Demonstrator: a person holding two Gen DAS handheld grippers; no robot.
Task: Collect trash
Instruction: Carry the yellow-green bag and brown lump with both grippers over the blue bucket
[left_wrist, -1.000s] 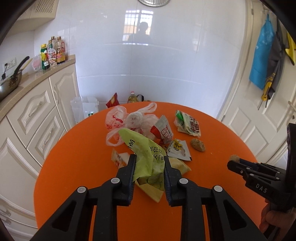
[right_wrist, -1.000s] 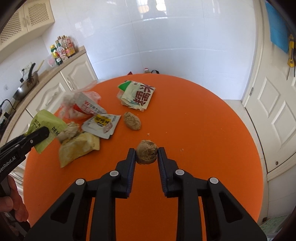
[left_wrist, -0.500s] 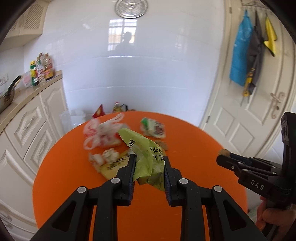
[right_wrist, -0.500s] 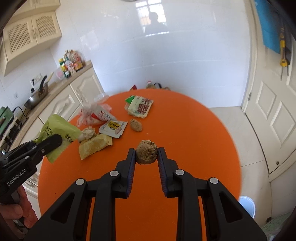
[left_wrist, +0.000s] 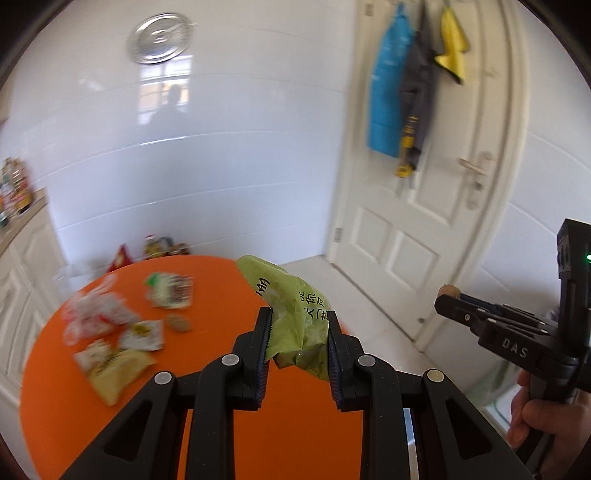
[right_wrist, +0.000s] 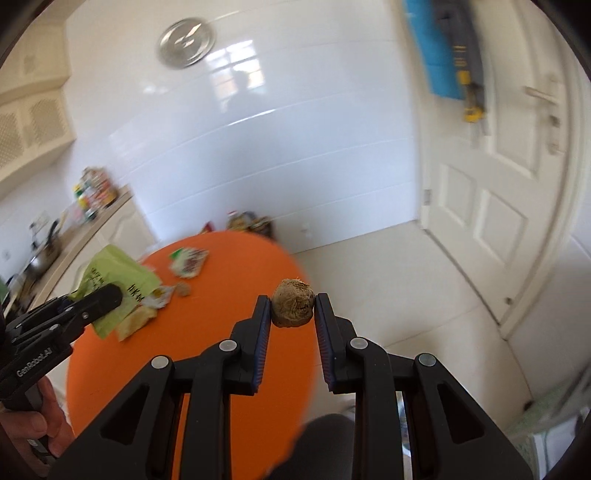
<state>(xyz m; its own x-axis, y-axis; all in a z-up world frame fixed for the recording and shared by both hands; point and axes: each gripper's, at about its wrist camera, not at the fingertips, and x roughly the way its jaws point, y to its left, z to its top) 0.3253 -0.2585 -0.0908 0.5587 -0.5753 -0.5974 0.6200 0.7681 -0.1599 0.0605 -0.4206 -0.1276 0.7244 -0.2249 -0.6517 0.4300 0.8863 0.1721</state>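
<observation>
- The left gripper (left_wrist: 298, 323) is clamping a crumpled green bag (left_wrist: 291, 314) between its jaws; the bag is sticking up and out past the fingertips, printed characters facing the camera.
- The right gripper (right_wrist: 293, 308) is pinching a brown lump (right_wrist: 293, 302) right at the fingertips, the pads pressing on both its sides.
- Each wrist view is also catching the other tool. The left view is showing the right gripper side-on at the right edge, a sliver of the lump poking out at its tip, and a hand (left_wrist: 535, 421) wrapped around its handle. The right view is showing the left gripper at the left edge with the bag hanging from it, a hand (right_wrist: 44, 417) below.
- Both held pieces are sitting over the right edge of the orange table (left_wrist: 207, 280), toward the floor (right_wrist: 399, 280).
- More trash is lying on the table's far left part: a green-and-red packet (left_wrist: 170, 291) nearest the far edge, a small brown lump (left_wrist: 178, 324) just in front of it, a white-and-yellow wrapper (left_wrist: 142, 334) beside that, a yellow bag (left_wrist: 118, 373) closest to the near edge, and a blurred pink-white plastic bag (left_wrist: 92, 314) at the left.
- Only the left view is showing that plastic bag; in the right view the green bag is covering that part of the table.
- Only the right view is showing a dark rounded shape (right_wrist: 321, 439) low between the gripper's arms; I cannot tell what it is.
- A white door (left_wrist: 424, 229) with hung cloths is standing at the right in both views.
</observation>
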